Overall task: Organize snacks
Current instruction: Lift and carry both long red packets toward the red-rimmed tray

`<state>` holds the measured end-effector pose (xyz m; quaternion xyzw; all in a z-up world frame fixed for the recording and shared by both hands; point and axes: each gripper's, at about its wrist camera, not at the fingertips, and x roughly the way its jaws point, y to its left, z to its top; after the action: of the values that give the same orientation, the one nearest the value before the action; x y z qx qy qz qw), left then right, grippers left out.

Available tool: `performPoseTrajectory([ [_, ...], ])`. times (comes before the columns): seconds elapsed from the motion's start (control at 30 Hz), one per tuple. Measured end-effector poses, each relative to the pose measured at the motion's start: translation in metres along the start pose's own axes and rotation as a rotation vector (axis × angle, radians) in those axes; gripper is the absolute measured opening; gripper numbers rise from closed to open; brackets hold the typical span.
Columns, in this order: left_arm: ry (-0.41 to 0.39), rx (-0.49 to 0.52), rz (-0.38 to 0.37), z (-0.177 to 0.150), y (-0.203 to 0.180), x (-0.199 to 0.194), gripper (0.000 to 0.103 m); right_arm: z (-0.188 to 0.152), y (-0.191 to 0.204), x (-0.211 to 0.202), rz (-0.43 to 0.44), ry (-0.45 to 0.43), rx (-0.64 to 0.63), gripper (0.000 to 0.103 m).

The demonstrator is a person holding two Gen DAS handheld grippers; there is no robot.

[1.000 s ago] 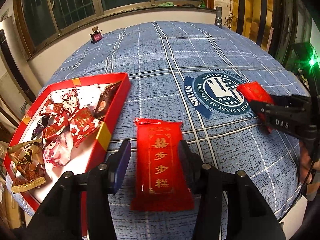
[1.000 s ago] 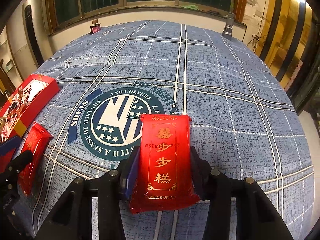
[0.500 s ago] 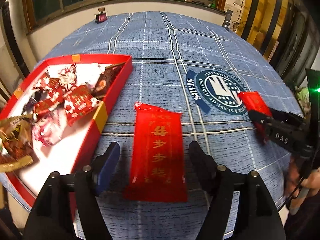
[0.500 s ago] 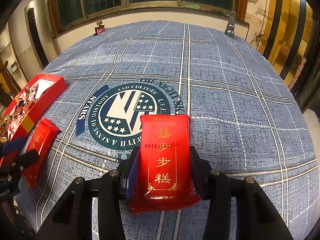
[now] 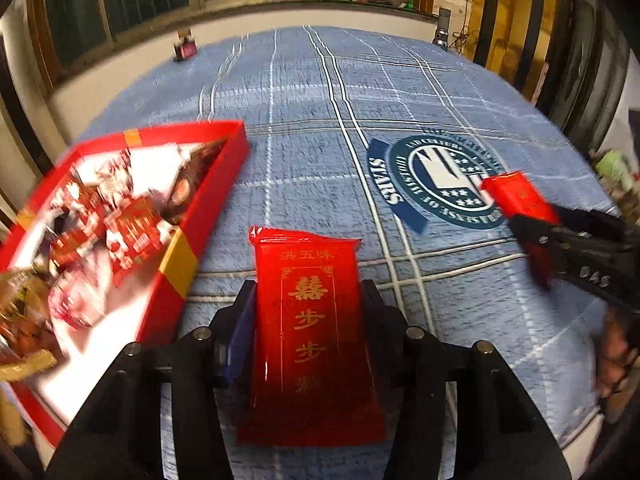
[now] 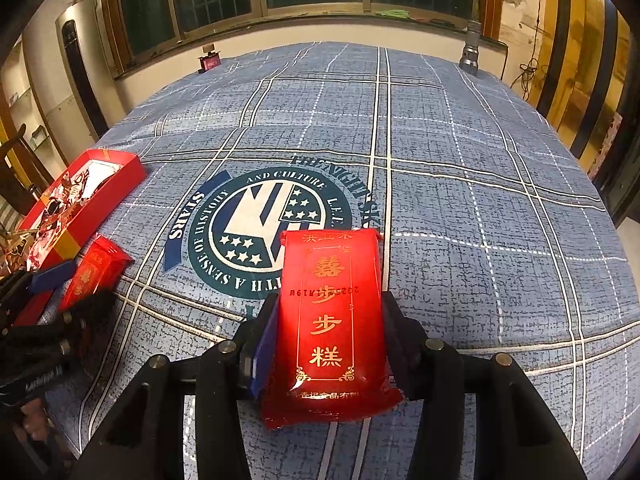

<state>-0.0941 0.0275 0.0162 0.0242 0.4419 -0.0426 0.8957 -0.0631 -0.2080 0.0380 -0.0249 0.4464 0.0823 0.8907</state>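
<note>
Two red snack packets with gold lettering are counted, one per hand-held gripper, and one red tray of mixed wrapped sweets is seen at the left of the blue checked tablecloth on the table. The left hand-held gripper is closing, its pads pressed on the sides of the first packet, just right of the tray. The second packet is pinched by the right hand-held gripper beside the round printed emblem. Only in the right wrist view is a torch sharply shown at the far edge.
</note>
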Motion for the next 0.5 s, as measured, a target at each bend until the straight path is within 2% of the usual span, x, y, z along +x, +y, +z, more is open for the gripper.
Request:
performPoseTrajectory([
  [0.07, -0.009, 0.026, 0.008, -0.002, -0.003, -0.002, 0.049, 0.0, 0.0, 0.0, -0.004, -0.001, 0.001, 0.05],
  [0.2, -0.005, 0.015, -0.033, -0.005, -0.003, -0.008, 0.049, 0.0, 0.001, 0.0, -0.009, -0.004, 0.0, 0.048],
  [0.37, -0.016, -0.009, -0.044, -0.005, 0.004, -0.024, 0.049, -0.001, 0.0, -0.003, 0.0, -0.003, 0.016, 0.047],
  [0.5, -0.051, -0.022, -0.045, -0.001, 0.012, -0.039, 0.049, -0.003, 0.005, -0.006, 0.075, 0.006, 0.036, 0.047],
])
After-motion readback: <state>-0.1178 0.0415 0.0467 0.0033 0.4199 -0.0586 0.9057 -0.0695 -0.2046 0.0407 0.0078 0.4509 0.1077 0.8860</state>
